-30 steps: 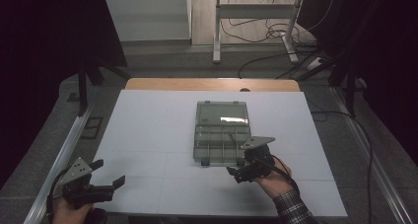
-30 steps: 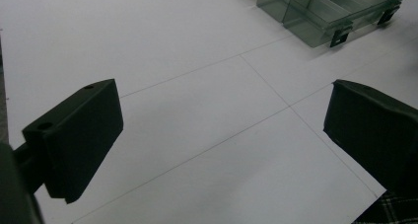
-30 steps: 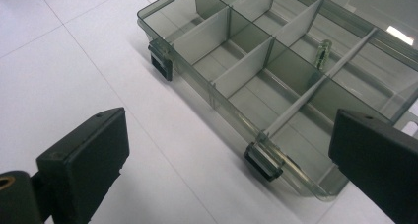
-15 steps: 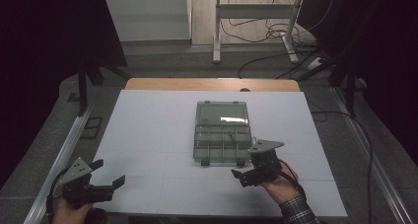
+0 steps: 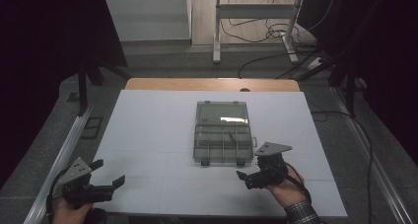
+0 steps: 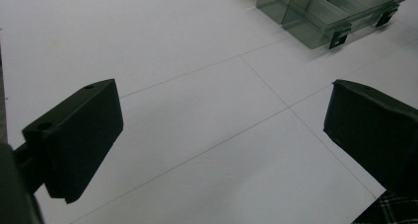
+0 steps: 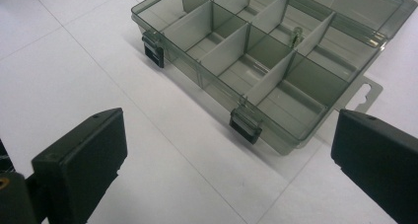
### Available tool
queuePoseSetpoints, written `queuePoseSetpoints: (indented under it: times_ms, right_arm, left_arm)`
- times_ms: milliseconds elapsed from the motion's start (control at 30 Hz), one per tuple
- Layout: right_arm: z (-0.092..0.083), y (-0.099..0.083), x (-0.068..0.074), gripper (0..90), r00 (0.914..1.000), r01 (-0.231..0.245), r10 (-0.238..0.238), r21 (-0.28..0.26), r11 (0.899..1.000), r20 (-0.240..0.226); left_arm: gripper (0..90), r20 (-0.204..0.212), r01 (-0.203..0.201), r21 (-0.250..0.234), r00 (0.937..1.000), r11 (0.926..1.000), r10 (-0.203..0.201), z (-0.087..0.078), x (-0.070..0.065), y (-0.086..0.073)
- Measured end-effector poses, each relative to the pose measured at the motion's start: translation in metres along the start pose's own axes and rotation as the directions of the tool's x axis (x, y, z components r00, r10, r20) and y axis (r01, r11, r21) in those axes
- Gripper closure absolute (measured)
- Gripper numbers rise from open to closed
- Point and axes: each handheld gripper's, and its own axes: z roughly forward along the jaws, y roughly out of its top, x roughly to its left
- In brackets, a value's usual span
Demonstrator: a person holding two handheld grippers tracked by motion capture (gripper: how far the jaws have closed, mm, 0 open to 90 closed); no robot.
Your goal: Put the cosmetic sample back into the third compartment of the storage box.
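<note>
Organizer box (image 5: pixel 223 133) sits mid-table, slightly toward the right edge, lid folded open toward the far edge, two dark latches (image 7: pixel 245 125) facing the near edge. Right gripper (image 5: pixel 250 178) hovers just off its near right corner, jaws spread, empty. Left gripper (image 5: pixel 106 178) idles near the near left corner, jaws also spread. Best approach, I'd say: come in low and square to the front wall. White table (image 5: pixel 148 135), faint grid lines; dark room, floor cables (image 5: pixel 256 34) behind.
</note>
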Motion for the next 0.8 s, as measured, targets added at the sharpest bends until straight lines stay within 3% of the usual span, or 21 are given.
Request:
queuePoseSetpoints:
  times_ms: [800]
  right_arm:
    - [-0.015,-0.016,-0.006,0.0,0.9991,-0.034,0.034,-0.015,0.999,0.023]
  left_arm:
    - [2.0,-0.001,-0.004,0.002,1.0,1.0,0.004,0.0,0.0,0.0]
